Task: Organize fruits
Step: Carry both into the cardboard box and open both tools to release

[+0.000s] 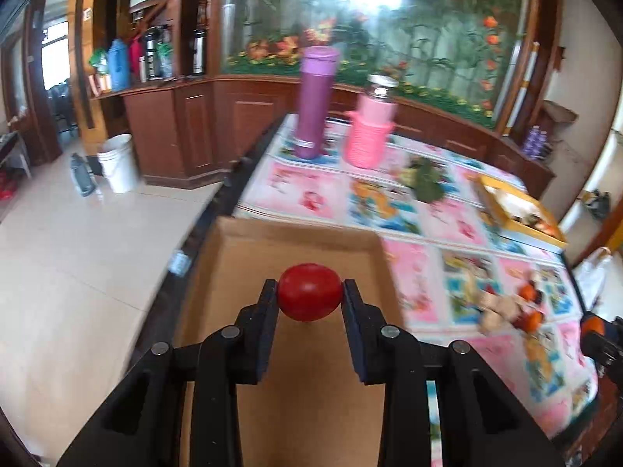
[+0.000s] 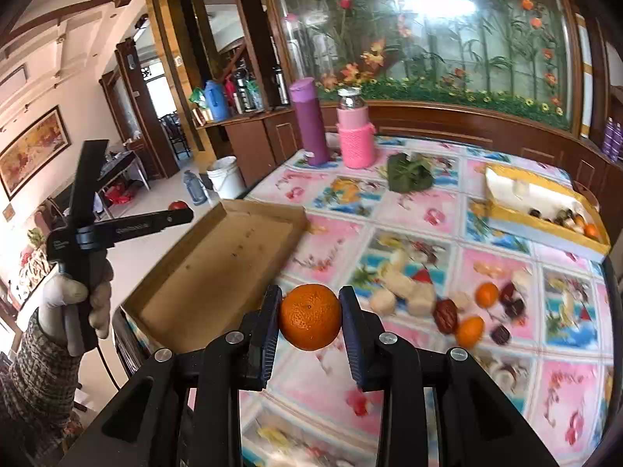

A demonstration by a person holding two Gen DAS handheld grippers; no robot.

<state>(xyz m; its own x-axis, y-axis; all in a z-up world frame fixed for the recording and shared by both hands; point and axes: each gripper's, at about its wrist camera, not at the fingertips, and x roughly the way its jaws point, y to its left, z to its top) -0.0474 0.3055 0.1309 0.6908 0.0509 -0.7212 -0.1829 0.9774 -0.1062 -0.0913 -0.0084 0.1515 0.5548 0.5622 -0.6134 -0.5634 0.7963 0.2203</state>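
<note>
Table (image 2: pixel 447 210) w/ a bright patchwork-print cover, filling most of both views. At its near-left corner, a shallow brown cardboard tray (image 2: pixel 218 257), nothing in it yet. At far right, a yellow-rimmed box (image 2: pixel 545 225) holding a few small fruits. Toward the back, a purple flask (image 2: pixel 309 120) beside a pink-sleeved jar (image 2: pixel 355 136), leafy greens (image 2: pixel 409 173) near them. Loose pile on the cover, right of centre: mandarins (image 2: pixel 469 330), dark red dates (image 2: pixel 446 314), pale chunks (image 2: pixel 397 286), blurred.

Left hand-held gripper (image 1: pixel 310 292) pinching a red tomato-like fruit (image 1: pixel 310 292) at its sides, held above the tray. Gloved hand (image 2: pixel 74 303) on its handle in the right-wrist view. Right hand-held gripper (image 2: pixel 310 317) pinching a mandarin (image 2: pixel 310 317) between both pads, above the cover just right of the tray.

Risks, judged: both fruits round and smooth-skinned, gripped only across the middle, so a quick swing or tilt could roll one out. Low tray walls, so a drop from height could bounce a fruit over the edge to the floor. Tray close to the table corner; a knock could shove it off. Too hard a squeeze could split the soft red fruit.
</note>
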